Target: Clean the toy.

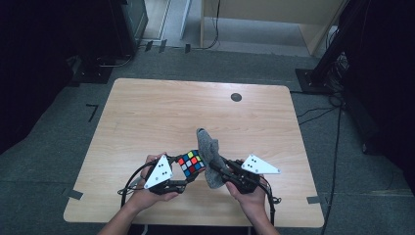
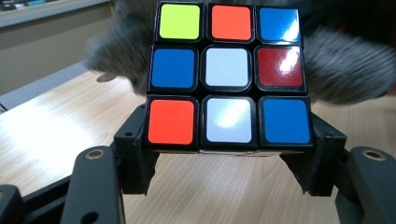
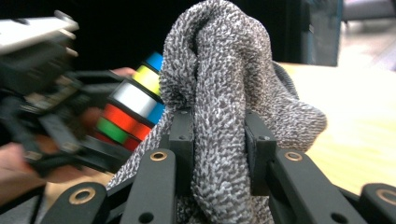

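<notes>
With the left gripper (image 1: 182, 171) clamped on the cube (image 1: 191, 163) and the right gripper (image 1: 219, 171) pinching the cloth (image 1: 209, 152), both above the bench's (image 1: 147, 112) near edge, keep the cube steady and rub each face firmly, apparently touching already.

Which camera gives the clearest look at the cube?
The left gripper view: the cube faces it squarely, all nine stickers sharp. The high view shows it small beside the cloth; the right gripper view shows a blurred edge behind the cloth.
</notes>
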`<state>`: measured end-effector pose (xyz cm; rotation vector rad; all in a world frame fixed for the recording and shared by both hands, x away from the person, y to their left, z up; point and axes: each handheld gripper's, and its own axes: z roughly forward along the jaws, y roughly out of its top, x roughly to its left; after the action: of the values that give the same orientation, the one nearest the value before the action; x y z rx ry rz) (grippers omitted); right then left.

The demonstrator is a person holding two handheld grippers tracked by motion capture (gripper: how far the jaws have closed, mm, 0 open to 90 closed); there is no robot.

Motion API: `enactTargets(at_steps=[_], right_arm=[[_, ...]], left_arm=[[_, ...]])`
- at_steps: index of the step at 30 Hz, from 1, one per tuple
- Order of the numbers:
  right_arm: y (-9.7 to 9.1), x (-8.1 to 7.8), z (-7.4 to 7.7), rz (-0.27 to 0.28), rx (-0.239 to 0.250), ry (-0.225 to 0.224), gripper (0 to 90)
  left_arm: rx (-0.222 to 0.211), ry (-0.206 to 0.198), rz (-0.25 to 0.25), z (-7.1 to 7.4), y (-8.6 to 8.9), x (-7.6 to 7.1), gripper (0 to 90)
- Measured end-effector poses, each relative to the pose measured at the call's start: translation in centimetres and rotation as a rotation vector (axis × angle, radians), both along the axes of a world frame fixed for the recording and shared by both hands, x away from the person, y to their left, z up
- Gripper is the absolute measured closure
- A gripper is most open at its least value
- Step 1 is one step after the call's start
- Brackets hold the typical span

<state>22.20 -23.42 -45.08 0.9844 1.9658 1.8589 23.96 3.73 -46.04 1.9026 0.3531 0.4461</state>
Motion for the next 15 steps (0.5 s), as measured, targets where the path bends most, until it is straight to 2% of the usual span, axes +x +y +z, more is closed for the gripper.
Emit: enactTargets(at_steps=[1,4,5,6,7,8,9,11,12,13,14,15], right_arm=[[0.4,-0.4,0.5,0.03,0.021,-0.026,70.3],[0.6,-0.6,0.5,0.019,0.01,-0.032,70.5],[0.5,-0.5,0.4,0.018,0.019,-0.018,70.6],[0.1,0.0,-0.2,-0.011,0.004,0.013,71.1],[-0.1,0.2,-0.6,-0.029,-0.013,0.02,71.2],[-0.1,0.2,-0.6,-0.029,-0.013,0.02,71.2],[-0.5,0.6,-1.2,-0.044,-0.023,0.039,71.5],[-0.6,0.7,-1.3,-0.044,-0.028,0.035,71.5],[-0.5,0.7,-1.4,-0.037,-0.034,0.027,71.5],[0.0,0.6,-1.6,-0.014,-0.067,-0.002,71.5],[0.0,0.6,-1.6,-0.014,-0.067,-0.002,71.5],[0.4,0.5,-1.7,-0.004,-0.088,-0.013,71.4]], left_arm=[[0.019,-0.009,-0.001,-0.2,-0.3,-0.1,34.1],[0.027,-0.008,-0.001,-0.3,-0.5,-0.3,34.1],[0.019,-0.006,-0.003,-0.2,-0.3,-0.2,34.1],[0.007,-0.004,-0.002,-0.1,-0.2,-0.2,34.1],[-0.01,0.0,0.005,0.1,0.1,-0.1,34.1],[-0.029,0.006,0.021,0.2,0.3,0.1,34.1],[-0.056,0.018,0.04,0.4,0.7,0.3,34.1],[-0.141,0.061,0.067,0.8,1.6,0.9,34.1],[-0.188,0.086,0.07,1.0,2.0,1.1,34.1],[-0.228,0.105,0.071,1.1,2.3,1.2,34.1],[-0.258,0.121,0.067,1.2,2.5,1.3,34.1],[-0.274,0.136,0.056,1.3,2.6,1.4,34.1]])
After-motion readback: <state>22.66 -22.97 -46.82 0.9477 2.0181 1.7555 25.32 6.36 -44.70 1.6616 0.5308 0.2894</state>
